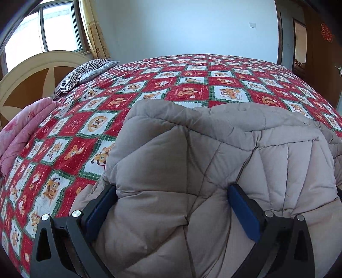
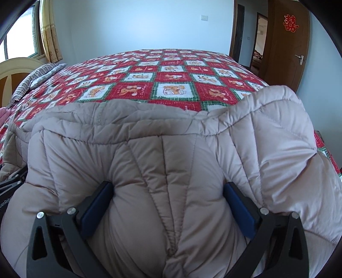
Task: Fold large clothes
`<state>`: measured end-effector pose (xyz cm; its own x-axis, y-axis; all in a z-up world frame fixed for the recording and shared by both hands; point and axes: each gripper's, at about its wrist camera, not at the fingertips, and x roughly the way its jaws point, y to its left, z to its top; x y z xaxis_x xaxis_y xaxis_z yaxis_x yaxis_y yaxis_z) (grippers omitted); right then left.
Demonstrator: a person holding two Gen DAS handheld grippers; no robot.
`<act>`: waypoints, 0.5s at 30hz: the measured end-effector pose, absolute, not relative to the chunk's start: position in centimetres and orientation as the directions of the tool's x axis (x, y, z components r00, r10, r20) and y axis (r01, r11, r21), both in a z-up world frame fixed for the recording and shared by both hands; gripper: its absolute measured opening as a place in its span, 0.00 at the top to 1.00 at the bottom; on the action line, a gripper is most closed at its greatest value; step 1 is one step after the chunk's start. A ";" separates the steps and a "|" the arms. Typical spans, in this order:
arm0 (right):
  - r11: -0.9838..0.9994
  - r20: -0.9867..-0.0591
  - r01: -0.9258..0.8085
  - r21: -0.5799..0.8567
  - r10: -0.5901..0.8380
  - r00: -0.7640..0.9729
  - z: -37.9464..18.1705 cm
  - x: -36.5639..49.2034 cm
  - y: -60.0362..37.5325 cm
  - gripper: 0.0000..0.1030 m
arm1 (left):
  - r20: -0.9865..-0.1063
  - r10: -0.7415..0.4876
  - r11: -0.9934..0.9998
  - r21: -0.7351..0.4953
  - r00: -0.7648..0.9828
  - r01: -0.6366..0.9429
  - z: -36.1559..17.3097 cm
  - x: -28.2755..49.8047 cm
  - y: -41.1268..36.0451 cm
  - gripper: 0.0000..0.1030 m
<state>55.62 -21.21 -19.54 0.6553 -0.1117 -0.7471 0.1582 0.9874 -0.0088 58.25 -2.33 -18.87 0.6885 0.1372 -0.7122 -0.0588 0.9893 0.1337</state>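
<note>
A bed is covered by a red-and-white patchwork bedspread (image 1: 192, 85) printed with cartoon animals — it serves as the landmark here. At its head end stands a cream and brown headboard (image 1: 32, 74), with a striped pillow (image 1: 85, 72) lying against it and a pink quilt (image 1: 23, 132) bunched on the near corner. Behind the headboard, a window (image 1: 42, 30) with a yellow curtain (image 1: 94, 32). Beyond the bedspread's far side — a pale wall, a wall switch (image 2: 204, 17), and a brown wooden door (image 2: 286, 47) bearing a red paper ornament (image 2: 291, 23).

A beige quilted down jacket (image 1: 192, 171) is seen bunched in thick folds. It is spread over a red checked bedspread (image 1: 149, 85).
</note>
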 end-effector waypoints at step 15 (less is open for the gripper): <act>0.986 -0.761 0.161 -0.041 -0.135 0.635 -19.8 56.1 -20.8 0.00 | -0.714 0.138 0.989 0.135 0.687 -0.059 -19.0 58.3 -2.3 0.01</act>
<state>56.09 -20.82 -19.79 0.6351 -0.1349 -0.7606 0.1607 0.9862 -0.0408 58.31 -2.28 -18.97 0.6867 0.1383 -0.7136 -0.0586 0.9891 0.1352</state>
